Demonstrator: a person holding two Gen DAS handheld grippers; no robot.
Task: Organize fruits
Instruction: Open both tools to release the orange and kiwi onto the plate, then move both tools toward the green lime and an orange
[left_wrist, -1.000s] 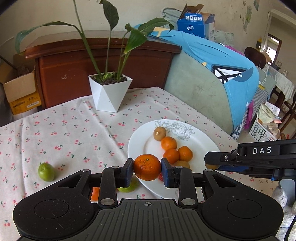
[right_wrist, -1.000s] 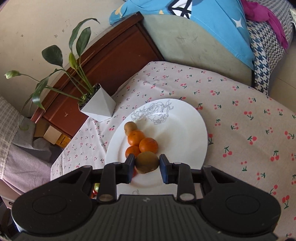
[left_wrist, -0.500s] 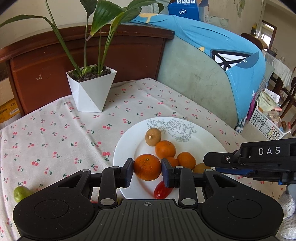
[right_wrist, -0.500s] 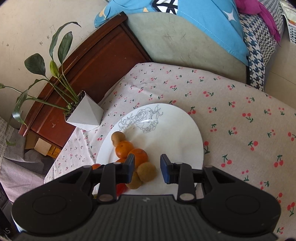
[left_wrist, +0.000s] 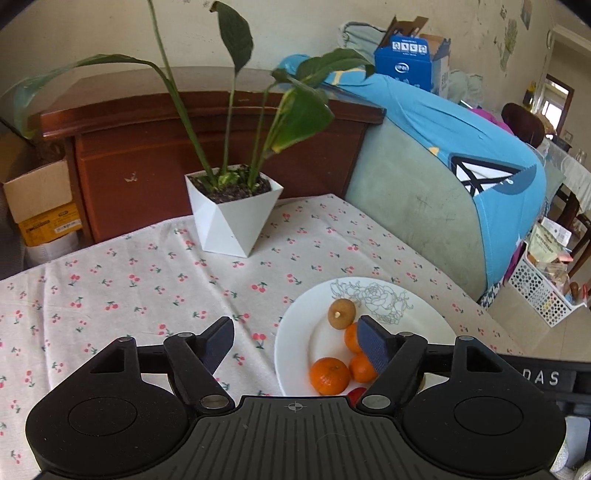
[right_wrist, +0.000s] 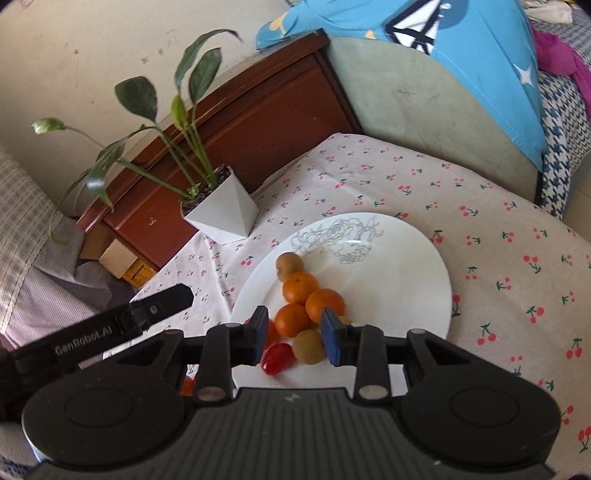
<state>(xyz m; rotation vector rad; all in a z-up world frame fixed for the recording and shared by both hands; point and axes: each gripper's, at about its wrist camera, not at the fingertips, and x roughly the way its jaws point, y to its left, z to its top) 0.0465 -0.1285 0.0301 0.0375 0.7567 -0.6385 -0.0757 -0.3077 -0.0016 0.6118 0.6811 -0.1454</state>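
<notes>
A white plate (left_wrist: 303, 332) (right_wrist: 406, 280) with a rose drawing sits on the cherry-print tablecloth. On it lie three tangerines (right_wrist: 301, 286), a brown kiwi (right_wrist: 290, 264) at the far side, another kiwi (right_wrist: 309, 345) and a red cherry tomato (right_wrist: 277, 363) at the near side. The tangerine (left_wrist: 329, 374) that I carried lies on the plate's near left part. My left gripper (left_wrist: 295, 345) is open and empty above the plate's left edge. My right gripper (right_wrist: 294, 334) is open and empty above the near fruits.
A white faceted pot (left_wrist: 234, 218) with a leafy plant stands at the table's far side, before a brown wooden cabinet (left_wrist: 221, 147). A sofa under a blue cloth (left_wrist: 461, 147) borders the table on the right. The left gripper's body (right_wrist: 110, 328) shows at left in the right wrist view.
My left gripper opened wide and let the tangerine go onto the plate, then drew back and left. My right gripper, open since it let the kiwi go, pulled back a little.
</notes>
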